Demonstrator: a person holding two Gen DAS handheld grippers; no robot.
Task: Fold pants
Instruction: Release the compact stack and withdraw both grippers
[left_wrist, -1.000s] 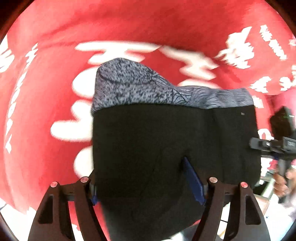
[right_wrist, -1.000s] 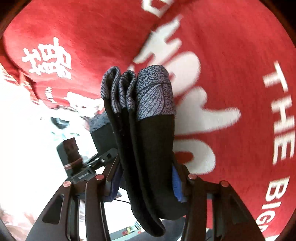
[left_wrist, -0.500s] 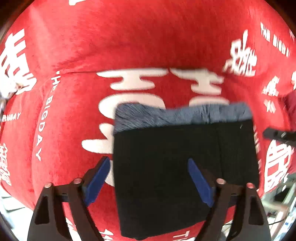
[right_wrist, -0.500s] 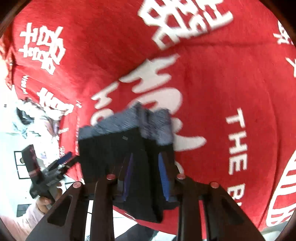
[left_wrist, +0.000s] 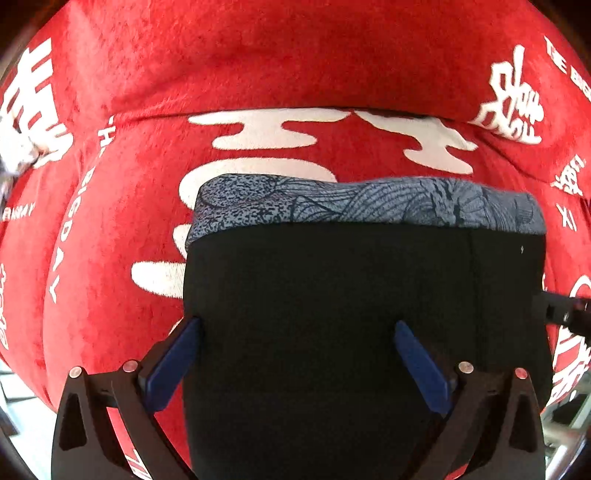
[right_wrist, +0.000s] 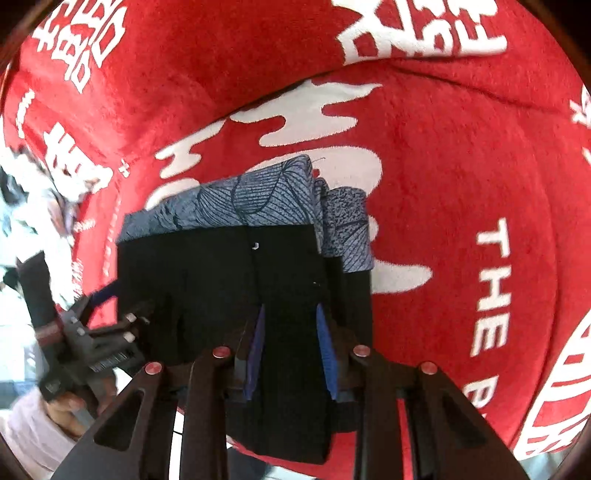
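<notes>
Folded black pants (left_wrist: 332, 314) with a grey patterned waistband (left_wrist: 369, 201) lie on the red blanket (left_wrist: 258, 55). My left gripper (left_wrist: 295, 326) hangs over them, its jaws opening wide. One blue pad (left_wrist: 173, 365) stands beside the pants' left edge and the other pad (left_wrist: 421, 365) sits over the black cloth, neither pressing. In the right wrist view my right gripper (right_wrist: 291, 310) is shut on a thick fold of the pants (right_wrist: 221, 288) near their right edge. The left gripper (right_wrist: 110, 332) shows at their left side.
The red blanket (right_wrist: 461, 166) with large white characters and letters covers the whole surface and rises in a fold at the back. A hand (right_wrist: 70, 406) and pale sleeve hold the left tool. The right tool's tip (left_wrist: 565, 314) juts in at the pants' right side.
The left jaws spread apart and let go of the pants. The pants came down from hanging to lying flat. The right jaws narrowed onto a fold while that view swung round.
</notes>
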